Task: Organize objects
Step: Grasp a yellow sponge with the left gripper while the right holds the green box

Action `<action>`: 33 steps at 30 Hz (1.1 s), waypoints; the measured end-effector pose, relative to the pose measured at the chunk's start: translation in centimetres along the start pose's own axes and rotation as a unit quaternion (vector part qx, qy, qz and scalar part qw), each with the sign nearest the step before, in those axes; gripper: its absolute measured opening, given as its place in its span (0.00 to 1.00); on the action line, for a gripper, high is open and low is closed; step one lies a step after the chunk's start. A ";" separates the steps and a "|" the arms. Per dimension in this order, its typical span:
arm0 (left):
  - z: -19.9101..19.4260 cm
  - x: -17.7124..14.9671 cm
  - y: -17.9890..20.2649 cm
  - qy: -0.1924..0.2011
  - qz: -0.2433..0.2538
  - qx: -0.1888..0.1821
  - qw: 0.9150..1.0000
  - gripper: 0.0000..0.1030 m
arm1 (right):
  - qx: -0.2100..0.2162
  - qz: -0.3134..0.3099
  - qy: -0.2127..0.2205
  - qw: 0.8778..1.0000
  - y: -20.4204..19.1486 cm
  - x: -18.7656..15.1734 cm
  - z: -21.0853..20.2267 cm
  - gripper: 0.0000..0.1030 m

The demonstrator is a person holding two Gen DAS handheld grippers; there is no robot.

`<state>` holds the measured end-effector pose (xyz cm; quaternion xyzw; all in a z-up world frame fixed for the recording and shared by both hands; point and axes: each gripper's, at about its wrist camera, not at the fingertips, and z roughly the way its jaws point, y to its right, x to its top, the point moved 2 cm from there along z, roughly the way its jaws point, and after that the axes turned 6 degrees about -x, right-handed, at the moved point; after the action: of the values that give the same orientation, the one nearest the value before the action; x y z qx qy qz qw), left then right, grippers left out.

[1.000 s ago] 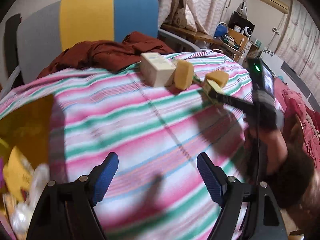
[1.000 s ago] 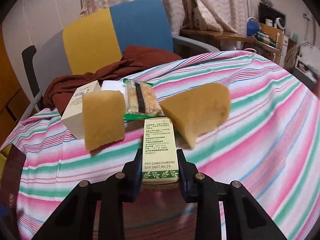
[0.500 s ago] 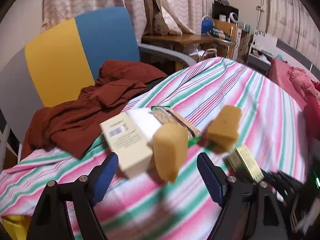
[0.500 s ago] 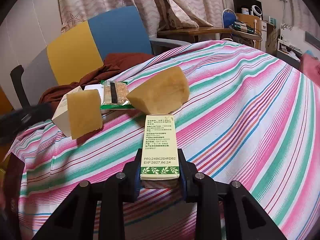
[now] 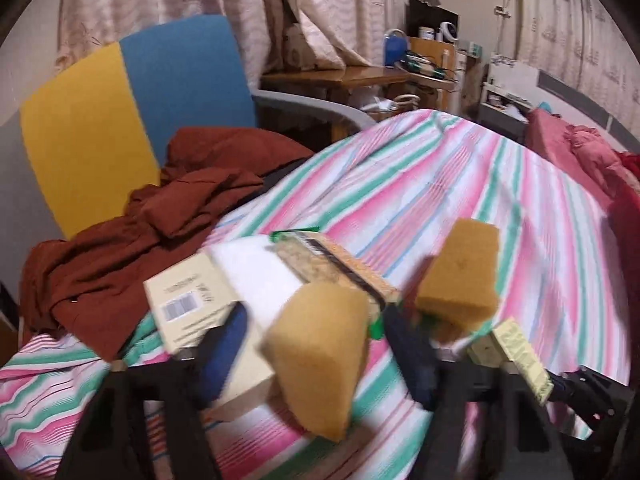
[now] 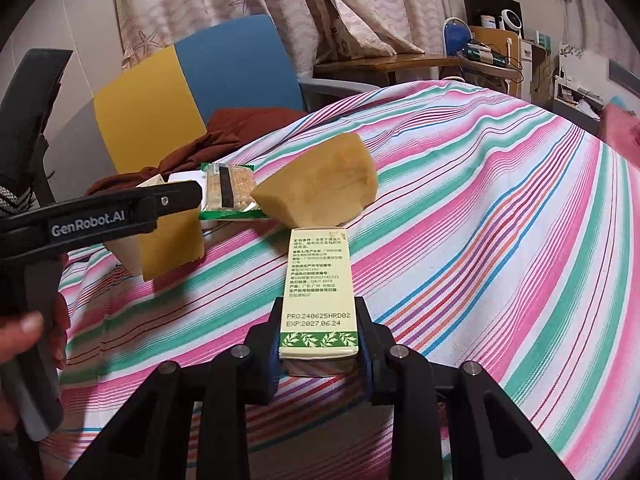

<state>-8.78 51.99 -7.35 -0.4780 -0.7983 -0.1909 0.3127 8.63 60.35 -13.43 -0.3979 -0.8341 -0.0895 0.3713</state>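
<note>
On the striped worktop (image 6: 500,208), the left gripper (image 5: 316,344) is closing around the near sponge (image 5: 320,356) without visibly pinching it yet, while the right gripper (image 6: 318,344) clamps the cream carton (image 6: 318,288); next, probably, a firm squeeze before lifting.

Pink, green and white striped cloth (image 6: 500,240), tan sponges (image 6: 320,184), yellow-and-blue chair (image 6: 192,92), rust-brown garment (image 5: 160,208).

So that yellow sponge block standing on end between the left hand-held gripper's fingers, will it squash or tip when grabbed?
Probably both. The sponge block looks porous and soft, so the closing left hand-held gripper should dent it. It stands on a narrow end, so a nudge could topple it. It likely weighs little.
</note>
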 end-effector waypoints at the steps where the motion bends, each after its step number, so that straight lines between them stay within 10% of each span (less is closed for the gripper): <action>1: -0.2 0.0 -0.1 0.005 -0.004 -0.004 1.000 0.41 | 0.000 0.000 0.000 1.000 0.0 0.0 0.0 0.30; 33: -7.8 -12.8 -0.5 0.033 -0.070 0.003 0.997 0.32 | -0.022 -0.015 0.039 0.999 -0.4 -0.1 -1.9 0.29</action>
<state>-2.27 38.78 -10.39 -0.4139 -0.8196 -0.2254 0.3259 9.43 59.19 -12.15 -0.3893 -0.8230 -0.1290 0.3930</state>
